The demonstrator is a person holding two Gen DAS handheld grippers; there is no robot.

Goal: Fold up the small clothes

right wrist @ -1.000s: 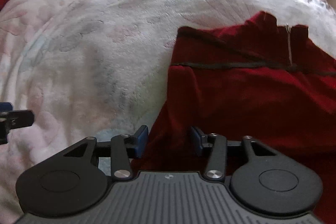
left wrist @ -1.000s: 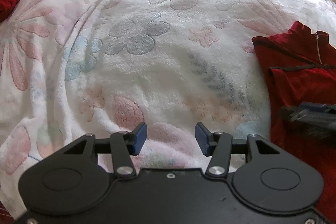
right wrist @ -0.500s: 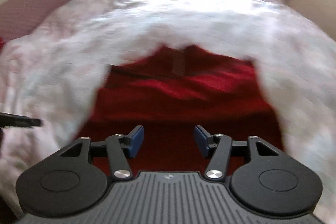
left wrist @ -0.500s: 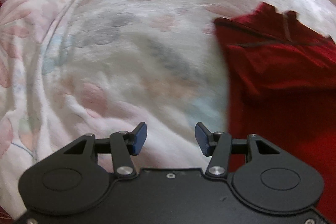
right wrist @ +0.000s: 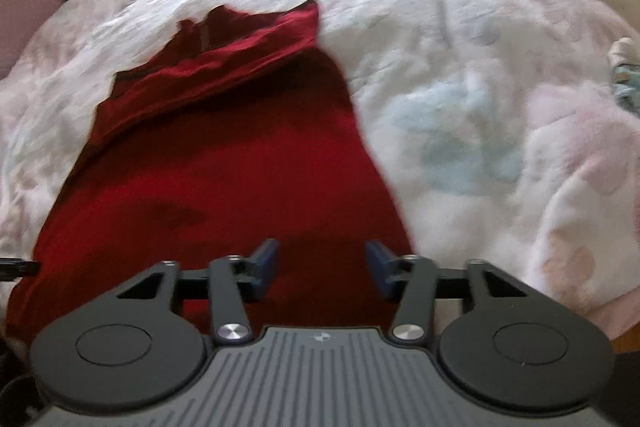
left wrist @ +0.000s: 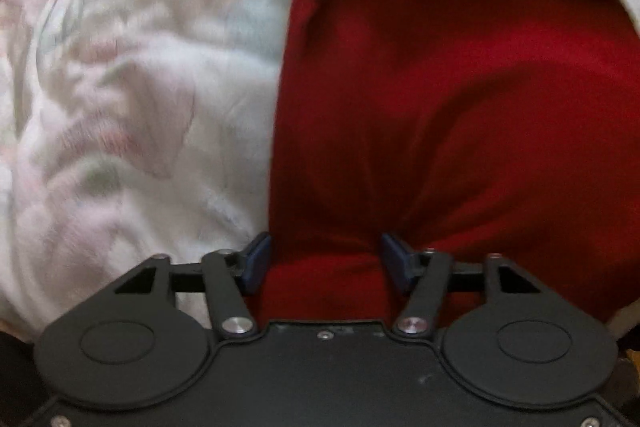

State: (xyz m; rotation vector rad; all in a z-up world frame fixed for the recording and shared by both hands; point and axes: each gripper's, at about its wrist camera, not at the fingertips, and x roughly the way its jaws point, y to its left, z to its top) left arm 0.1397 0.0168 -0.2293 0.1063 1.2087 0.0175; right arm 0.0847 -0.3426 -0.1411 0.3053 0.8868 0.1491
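- The red garment (right wrist: 224, 163) lies spread on the white flowered blanket (right wrist: 480, 75)
- The left gripper (left wrist: 325, 261) is above its near left edge, jaws opening, nothing pinched
- The right gripper (right wrist: 322, 269) is above its near right part, jaws closing, pads not yet on the cloth

A red garment (left wrist: 460, 99) of soft, matt, velvety cloth is seen spread on a fluffy fleece blanket (right wrist: 480, 115), white with a pale flower print. The left gripper (left wrist: 324, 261) and right gripper (right wrist: 322, 267) are made of matt black plastic, with blue rubbery-looking pads (right wrist: 266, 267) and shiny metal rivets. A ribbed grey plastic panel (right wrist: 320, 379) is carried on the right one.
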